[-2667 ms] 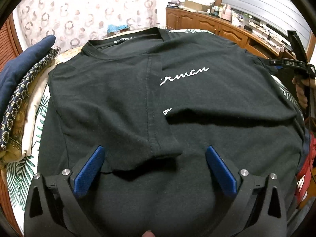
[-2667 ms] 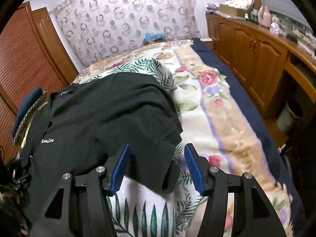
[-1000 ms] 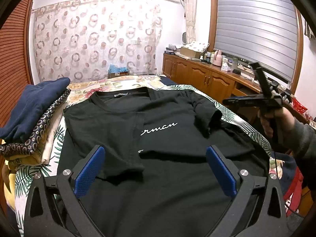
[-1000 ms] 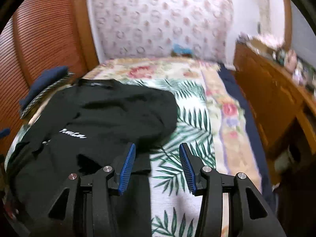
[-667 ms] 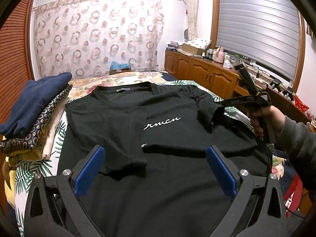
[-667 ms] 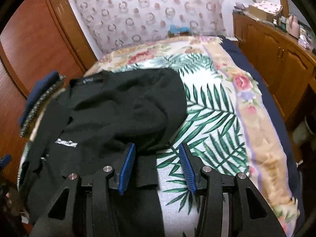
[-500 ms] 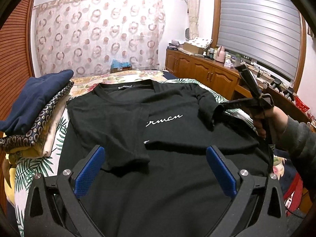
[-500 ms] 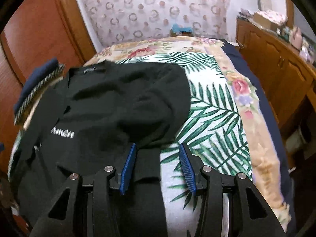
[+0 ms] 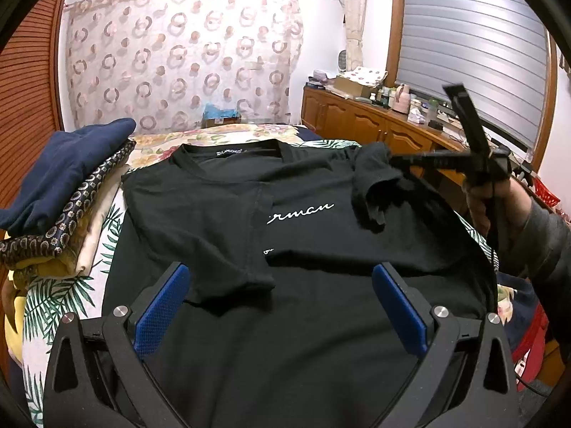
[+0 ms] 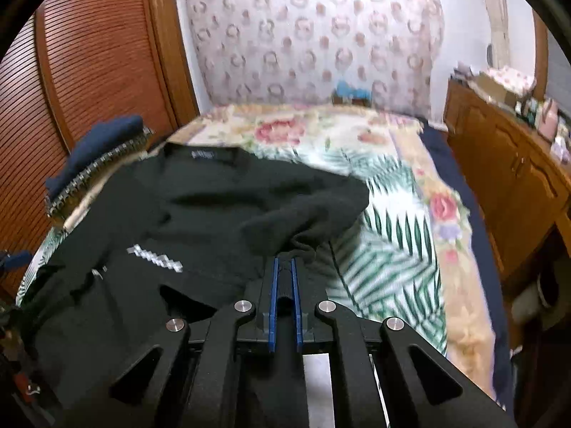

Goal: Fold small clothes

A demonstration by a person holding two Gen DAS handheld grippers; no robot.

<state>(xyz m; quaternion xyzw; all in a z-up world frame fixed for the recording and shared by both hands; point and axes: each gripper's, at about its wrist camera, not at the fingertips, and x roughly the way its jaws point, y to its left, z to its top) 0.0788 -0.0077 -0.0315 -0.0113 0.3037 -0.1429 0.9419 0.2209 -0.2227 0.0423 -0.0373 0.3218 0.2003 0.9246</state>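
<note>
A black T-shirt with white lettering lies face up on the bed, its left sleeve folded in over the chest. My left gripper hovers open above the shirt's lower half with nothing between its blue pads. In the left wrist view my right gripper, held by a hand, lifts the right sleeve off the bed. In the right wrist view the right gripper is closing tight, pads pressed on that bunched sleeve.
A stack of folded clothes topped by a navy piece sits left of the shirt. The floral and palm-leaf bedspread shows to the right. A cluttered wooden cabinet runs along the right wall; a red basket stands near it.
The right gripper's jaws went from open around the sleeve edge to shut on it, and the sleeve has risen off the bed. The left gripper stayed put, open.
</note>
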